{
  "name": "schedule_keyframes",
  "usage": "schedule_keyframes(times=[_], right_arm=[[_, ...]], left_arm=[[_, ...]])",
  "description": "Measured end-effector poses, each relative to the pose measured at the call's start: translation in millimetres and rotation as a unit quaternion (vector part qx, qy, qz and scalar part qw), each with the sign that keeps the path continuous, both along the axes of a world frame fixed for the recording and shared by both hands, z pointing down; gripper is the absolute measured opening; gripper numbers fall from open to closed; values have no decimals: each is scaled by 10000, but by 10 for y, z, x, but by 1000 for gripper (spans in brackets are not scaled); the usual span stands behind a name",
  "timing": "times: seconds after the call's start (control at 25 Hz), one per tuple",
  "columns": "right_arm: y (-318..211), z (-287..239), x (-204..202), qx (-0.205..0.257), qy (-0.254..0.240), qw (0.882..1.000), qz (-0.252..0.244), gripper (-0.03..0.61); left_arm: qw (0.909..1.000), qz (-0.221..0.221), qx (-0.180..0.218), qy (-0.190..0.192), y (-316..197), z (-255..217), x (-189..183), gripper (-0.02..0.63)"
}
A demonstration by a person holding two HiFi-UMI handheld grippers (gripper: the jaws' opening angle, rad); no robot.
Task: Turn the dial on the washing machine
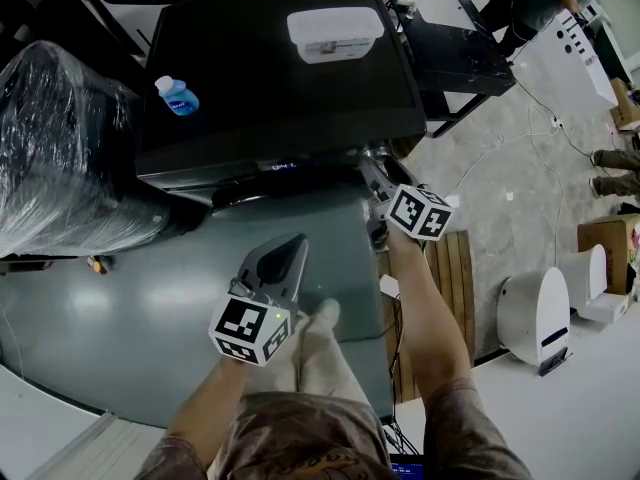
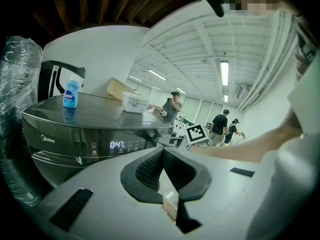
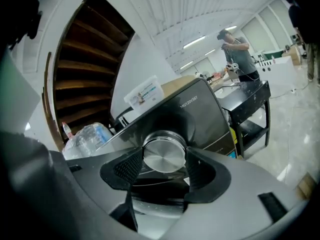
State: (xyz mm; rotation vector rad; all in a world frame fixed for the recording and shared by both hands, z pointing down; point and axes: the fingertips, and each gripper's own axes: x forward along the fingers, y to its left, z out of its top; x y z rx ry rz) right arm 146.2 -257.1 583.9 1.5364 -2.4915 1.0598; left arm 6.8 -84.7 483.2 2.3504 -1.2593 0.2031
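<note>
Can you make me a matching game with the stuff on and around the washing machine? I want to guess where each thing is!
Things:
1. silver dial
2. blue bottle
3. white tub
4. left gripper

Places or states:
A. jaws shut, nothing in them
B. on the washing machine top, at the left in the head view
C. gripped by the right gripper
D. on the washing machine top, towards its far edge

Right pairs: 1-C, 2-B, 3-D, 4-A

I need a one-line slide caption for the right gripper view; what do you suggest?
Right gripper closed on the silver dial of the dark washing machine.
</note>
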Motion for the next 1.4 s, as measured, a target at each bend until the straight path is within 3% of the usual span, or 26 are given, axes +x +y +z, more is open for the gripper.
schedule_keyframes(times=[0.24, 0.36, 0.52, 0.8, 1.12, 1.32, 1.4], right_arm=[[-21, -45, 16, -138, -967, 9951, 151, 265], [-21, -27, 23, -310, -1561, 9870, 223, 265], [-24, -19, 34, -457, -1996, 9785, 259, 265], [-15, 80, 75, -874, -3143, 9440, 504, 265], [-11, 129, 78, -1287, -4541, 8786, 732, 265], [-6, 142, 59, -1516, -5364, 8260, 835, 265], [-3, 159, 59, -1595, -5746, 7979, 884, 265]], left_arm=[[10000, -6, -13, -26, 5, 11, -16, -5], [10000, 2, -22, -21, 9, 27, -4, -5], [10000, 22, -33, -17, 12, 35, 30, -5], [10000, 16, -82, -20, 14, 62, 23, -5], [9999, 23, -111, -22, 5, 82, 45, -5], [9999, 43, -148, -56, 17, 110, 48, -5], [9998, 53, -154, -71, 19, 111, 48, -5]])
